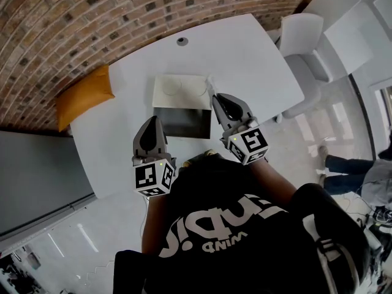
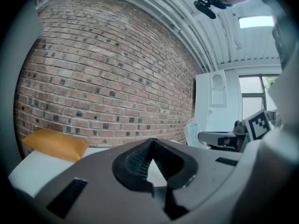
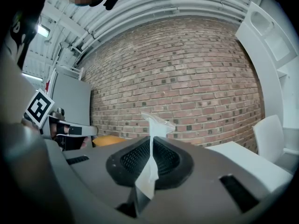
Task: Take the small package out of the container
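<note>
One small package [image 3: 151, 148], a clear, crumpled sachet, stands edge-on between the jaws of the right gripper [image 1: 214, 95], which are closed almost fully on it; so thin a thing appears to need a near-total pinch to keep it from slipping. In the head view the sachet is held up at the far right edge of the container [image 1: 182, 78], a shallow box, part white and part dark, on the white table [image 1: 257, 54]. Whether it has fully cleared the rim cannot be told. The left gripper [image 1: 152, 121] hangs low at the box's near left corner, its jaws together on nothing and apart from the box, seemingly kept in reserve to steady it. Beyond lie an orange cushion [image 1: 82, 97], a white chair [image 1: 300, 35] and a brick wall [image 3: 187, 78].
</note>
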